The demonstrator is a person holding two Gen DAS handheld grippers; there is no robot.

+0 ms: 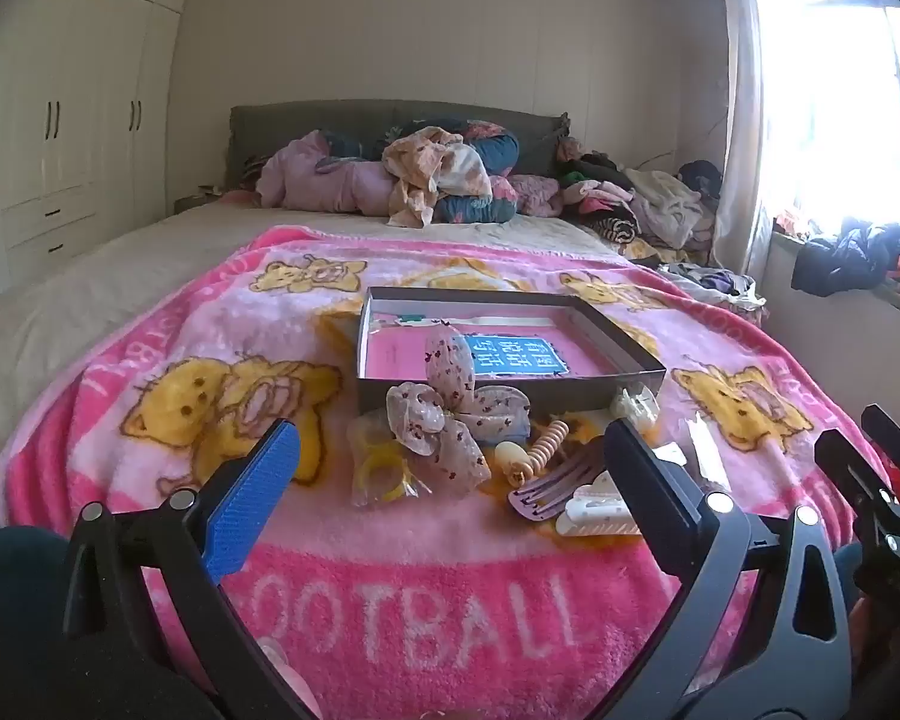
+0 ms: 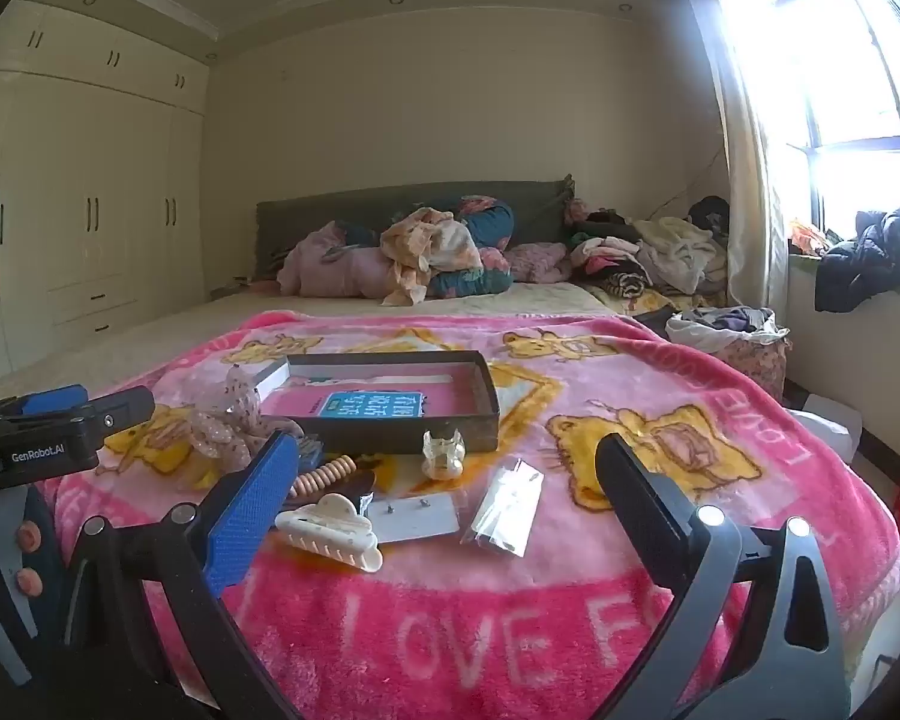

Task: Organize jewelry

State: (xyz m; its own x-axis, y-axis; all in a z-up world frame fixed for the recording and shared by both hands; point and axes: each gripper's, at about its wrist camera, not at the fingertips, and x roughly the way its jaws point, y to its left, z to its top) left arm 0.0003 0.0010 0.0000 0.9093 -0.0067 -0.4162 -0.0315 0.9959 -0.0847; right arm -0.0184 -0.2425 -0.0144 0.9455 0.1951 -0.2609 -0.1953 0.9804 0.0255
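Observation:
An open dark box [image 1: 510, 397] [image 2: 402, 433] with a pink lining and a blue card sits on the pink blanket. In front of it lie hair accessories: a floral bow scrunchie [image 1: 450, 414] [image 2: 228, 426] draped over the box edge, a yellow ring in a bag [image 1: 381, 474], a spiral hair tie [image 1: 549, 441] [image 2: 324, 474], a dark comb clip [image 1: 555, 480], a white claw clip [image 1: 594, 510] [image 2: 333, 531], a clear claw clip [image 1: 633, 405] [image 2: 444, 453], an earring card [image 2: 414, 516] and a small clear bag [image 2: 507, 507]. My left gripper [image 1: 450, 456] is open and empty above the blanket. My right gripper [image 2: 447, 468] is open and empty.
The pink teddy-bear blanket [image 1: 438, 600] [image 2: 660, 390] covers the bed's near end. Pillows and piled clothes [image 1: 426, 174] lie at the headboard. A laundry basket [image 2: 744, 336] stands at the right by the window. White wardrobes [image 1: 78, 120] line the left wall.

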